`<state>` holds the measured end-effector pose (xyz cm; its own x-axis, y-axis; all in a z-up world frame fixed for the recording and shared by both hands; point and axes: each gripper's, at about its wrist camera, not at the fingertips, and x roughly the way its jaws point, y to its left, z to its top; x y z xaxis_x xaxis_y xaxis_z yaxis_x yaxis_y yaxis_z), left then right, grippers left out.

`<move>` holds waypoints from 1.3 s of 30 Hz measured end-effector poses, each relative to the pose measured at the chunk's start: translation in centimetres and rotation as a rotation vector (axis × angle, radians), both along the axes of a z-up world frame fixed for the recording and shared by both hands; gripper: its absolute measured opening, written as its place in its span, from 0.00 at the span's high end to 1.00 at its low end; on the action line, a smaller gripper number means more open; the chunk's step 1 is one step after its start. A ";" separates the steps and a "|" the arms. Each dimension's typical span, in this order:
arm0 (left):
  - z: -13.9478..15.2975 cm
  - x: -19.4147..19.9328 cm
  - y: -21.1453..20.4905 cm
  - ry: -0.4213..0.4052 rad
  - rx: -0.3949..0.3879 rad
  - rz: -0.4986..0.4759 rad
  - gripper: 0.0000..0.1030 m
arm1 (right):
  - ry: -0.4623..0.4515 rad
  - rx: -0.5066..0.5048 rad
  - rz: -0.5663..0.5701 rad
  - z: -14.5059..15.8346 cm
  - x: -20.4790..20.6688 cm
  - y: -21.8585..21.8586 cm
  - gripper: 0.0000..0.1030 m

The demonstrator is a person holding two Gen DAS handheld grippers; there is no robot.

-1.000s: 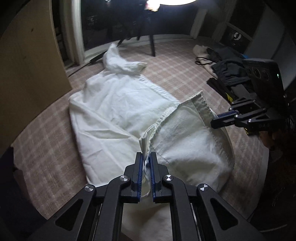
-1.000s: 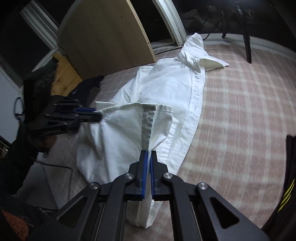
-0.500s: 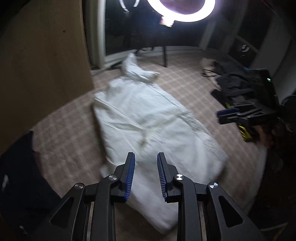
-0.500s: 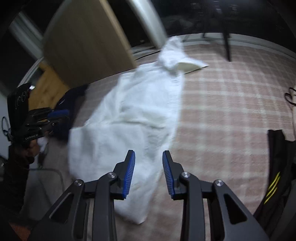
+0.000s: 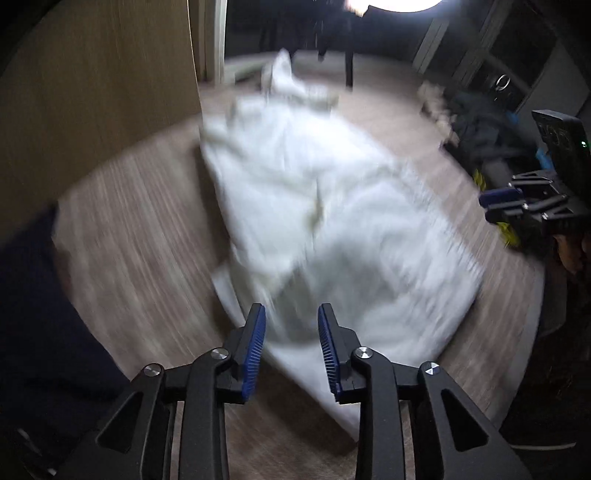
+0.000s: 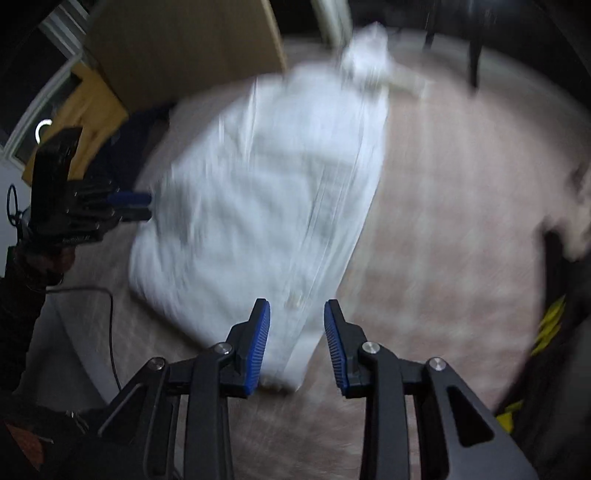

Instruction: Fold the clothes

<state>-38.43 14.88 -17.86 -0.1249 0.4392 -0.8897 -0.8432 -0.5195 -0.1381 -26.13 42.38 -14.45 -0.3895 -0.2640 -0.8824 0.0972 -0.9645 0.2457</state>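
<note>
Shirt [image 5: 332, 206] lies flat on the checked rug [image 6: 461, 192], apparently partly folded; left gripper [image 5: 291, 343] and right gripper [image 6: 297, 343] hover above its near edge, fingers spread and empty, probably choosing the next grip.

Your checked rug [image 5: 140, 236] fills the floor, badly blurred. A tall wooden panel [image 5: 96, 92] stands at ten o'clock, with a dark navy cloth [image 5: 40, 314] low at eight. At two o'clock lies a heap of dark clothes [image 5: 480, 125]. A bright lamp [image 5: 391, 4] glares at twelve, its stand leg [image 5: 349, 70] just below.
</note>
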 end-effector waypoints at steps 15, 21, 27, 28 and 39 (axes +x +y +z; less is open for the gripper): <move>-1.7 -12.1 11.0 0.070 -0.062 0.016 0.57 | 0.031 0.013 -0.195 -1.8 -19.2 4.2 0.41; -6.5 -15.1 13.9 0.013 -0.094 -0.007 0.58 | -0.019 -0.049 -0.198 -6.1 -23.6 5.9 0.41; -6.8 -15.2 14.0 -0.023 -0.028 -0.035 0.78 | 0.023 -0.100 -0.167 -7.3 -25.0 6.2 0.41; -6.8 -15.2 13.9 -0.032 -0.018 -0.036 0.83 | 0.031 -0.107 -0.162 -7.4 -25.2 6.1 0.40; -2.1 -13.2 11.7 0.008 0.097 -0.044 0.95 | 0.168 -0.241 -0.174 -5.1 -23.5 6.0 0.94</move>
<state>-51.61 26.60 -19.98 -0.1110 0.5288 -0.8414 -0.8662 -0.4665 -0.1790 -49.63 48.35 -19.56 -0.5819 -0.3740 -0.7222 -0.0055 -0.8862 0.4633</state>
